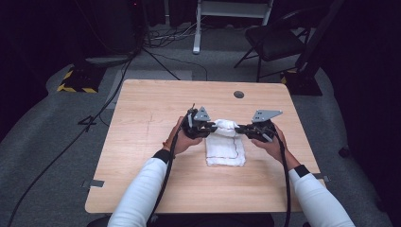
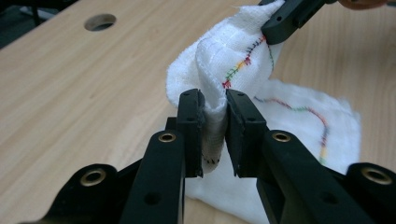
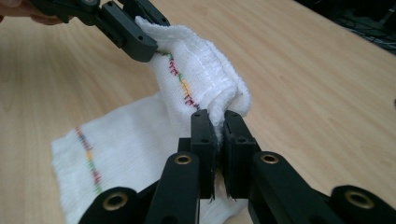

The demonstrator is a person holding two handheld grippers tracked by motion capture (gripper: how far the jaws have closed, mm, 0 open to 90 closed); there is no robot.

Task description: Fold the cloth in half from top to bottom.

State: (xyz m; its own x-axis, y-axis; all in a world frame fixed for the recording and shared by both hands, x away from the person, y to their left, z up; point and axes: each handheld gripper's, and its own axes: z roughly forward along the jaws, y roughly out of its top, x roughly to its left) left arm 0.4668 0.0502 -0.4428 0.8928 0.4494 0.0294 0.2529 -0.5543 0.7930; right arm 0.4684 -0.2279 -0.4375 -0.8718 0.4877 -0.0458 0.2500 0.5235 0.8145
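My left gripper [image 2: 215,105] and right gripper [image 3: 216,116] each pinch a far corner of the white cloth [image 1: 226,146], lifted mid-table [image 1: 142,142]. It is light, limp and floppy; I judge hemmed corners the best grip.

Wooden table [image 1: 142,142] with round hole [image 1: 239,94], black folding chair [image 1: 276,42], grey carpet [image 1: 42,142]
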